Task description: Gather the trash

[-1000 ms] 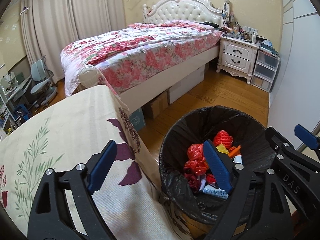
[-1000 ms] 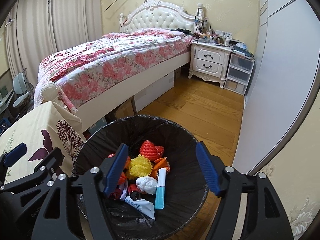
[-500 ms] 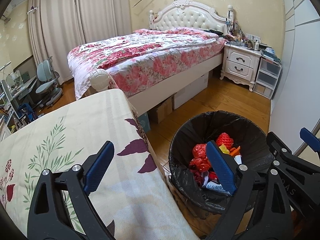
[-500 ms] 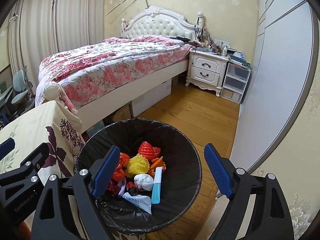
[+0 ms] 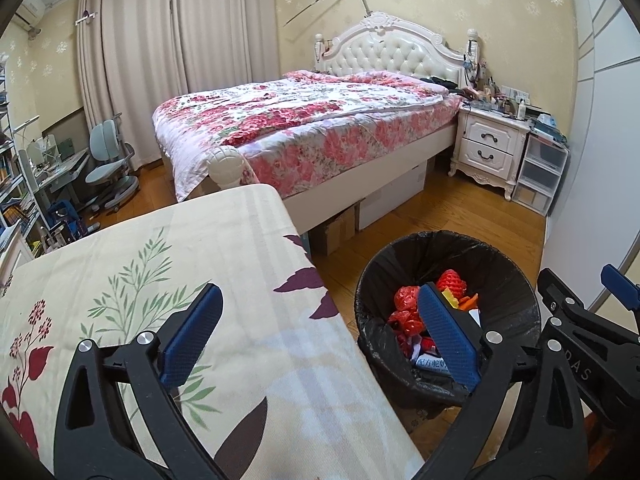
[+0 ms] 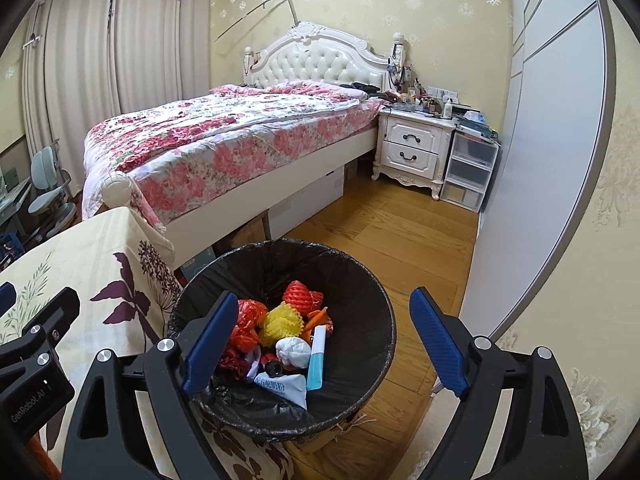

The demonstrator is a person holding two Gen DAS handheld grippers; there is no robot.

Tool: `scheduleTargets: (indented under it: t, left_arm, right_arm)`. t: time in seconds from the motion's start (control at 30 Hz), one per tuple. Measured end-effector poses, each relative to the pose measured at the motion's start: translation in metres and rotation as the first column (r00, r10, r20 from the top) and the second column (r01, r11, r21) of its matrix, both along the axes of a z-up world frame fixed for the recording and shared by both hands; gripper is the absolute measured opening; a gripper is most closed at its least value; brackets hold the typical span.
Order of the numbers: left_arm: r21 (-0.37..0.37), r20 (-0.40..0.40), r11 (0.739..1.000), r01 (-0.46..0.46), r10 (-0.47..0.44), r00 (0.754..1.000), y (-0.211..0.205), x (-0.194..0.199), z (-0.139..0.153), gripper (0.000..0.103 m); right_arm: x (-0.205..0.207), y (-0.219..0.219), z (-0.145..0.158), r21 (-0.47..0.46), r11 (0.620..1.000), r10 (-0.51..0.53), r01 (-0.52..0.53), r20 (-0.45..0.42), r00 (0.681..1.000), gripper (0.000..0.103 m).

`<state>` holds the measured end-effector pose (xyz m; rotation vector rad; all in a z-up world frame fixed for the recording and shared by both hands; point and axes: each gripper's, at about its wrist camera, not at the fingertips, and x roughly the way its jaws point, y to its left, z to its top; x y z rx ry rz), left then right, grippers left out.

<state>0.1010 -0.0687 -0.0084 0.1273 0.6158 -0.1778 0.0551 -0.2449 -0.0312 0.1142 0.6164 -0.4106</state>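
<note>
The trash [image 6: 286, 346], red and yellow mesh wads, a white ball and a blue tube, lies in the black-lined bin [image 6: 360, 292] on the wooden floor [image 6: 384, 240], just beside the floral tabletop [image 5: 192, 264]. Above the bin the right hand-held gripper [image 6: 320, 344] stands wide apart, nothing between its fingers. The left hand-held gripper [image 5: 320, 340], straddling the tabletop's edge, is opening, also empty. A bed [image 6: 240, 140] stands beyond.
</note>
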Motion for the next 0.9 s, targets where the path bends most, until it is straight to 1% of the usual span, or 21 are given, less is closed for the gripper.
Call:
scheduleTargets:
  t: [0.27, 0.57, 0.9]
  left_arm:
    - [-0.006, 0.019, 1.0, -0.018, 0.019, 1.0, 0.019, -0.025, 0.007, 0.096]
    - [-0.027, 0.03, 0.999, -0.046, 0.047, 0.998, 0.039, -0.051, 0.016, 0.096]
    - [-0.039, 0.02, 0.996, -0.083, 0.084, 0.996, 0.058, -0.071, 0.013, 0.096]
  right_arm:
    - [-0.021, 0.017, 0.006, 0.006, 0.999, 0.043, -0.043, 0.014, 0.999, 0.085]
    - [-0.04, 0.035, 0.014, -0.009, 0.997, 0.082, -0.082, 0.035, 0.996, 0.085]
    - [-0.059, 0.048, 0.017, -0.023, 0.993, 0.115, -0.114, 0.05, 0.992, 0.085]
